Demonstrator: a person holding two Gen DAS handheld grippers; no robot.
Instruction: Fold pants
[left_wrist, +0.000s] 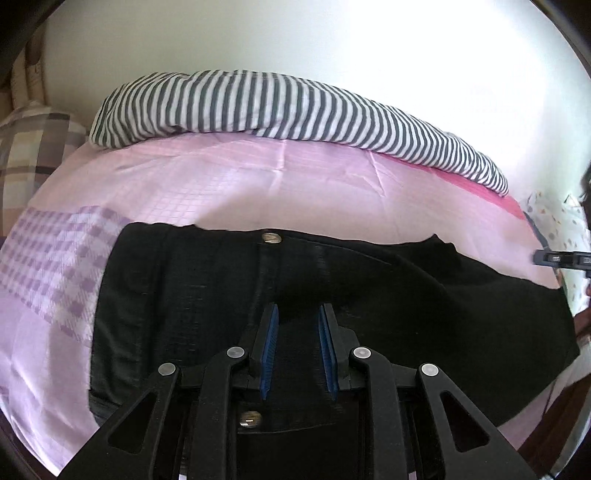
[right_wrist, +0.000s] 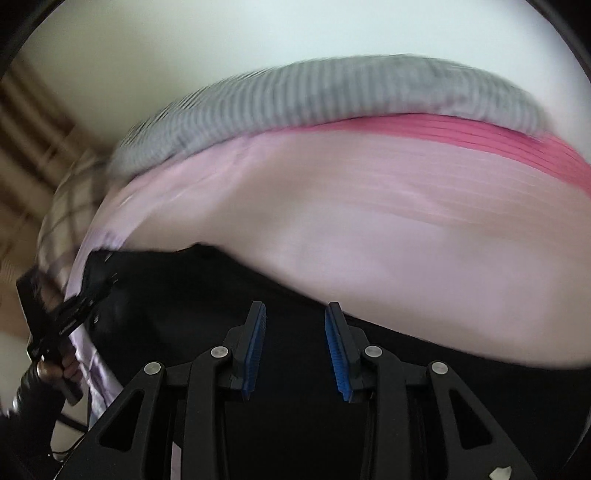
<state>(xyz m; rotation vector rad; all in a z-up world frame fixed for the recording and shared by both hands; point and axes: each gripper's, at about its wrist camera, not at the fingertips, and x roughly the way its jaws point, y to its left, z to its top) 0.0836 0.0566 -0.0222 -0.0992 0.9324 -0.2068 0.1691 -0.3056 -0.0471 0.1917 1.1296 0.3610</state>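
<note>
The black pants (left_wrist: 332, 295) lie spread flat on the bed, over a pink sheet (left_wrist: 221, 184), waistband away from the person, its metal button (left_wrist: 270, 237) straight ahead of the left jaws. A second button (left_wrist: 250, 419) shows lower down, behind those jaws and between the linkage arms. The left gripper (left_wrist: 298, 314) hangs over the middle of the pants with its blue pads set narrowly apart and nothing pinched between them. Beyond the waistband, a striped grey-and-white duvet (left_wrist: 295, 107) is bunched along the far side of the bed, and a checked pillow (left_wrist: 33, 144) sits off to the left of the jaws.

The right wrist view is smeared. The right gripper (right_wrist: 295, 317) hovers over the dark cloth (right_wrist: 295, 424), its jaws a little wider than the left pair's and empty. The other gripper shows at the far left there, in a hand (right_wrist: 55, 365).
</note>
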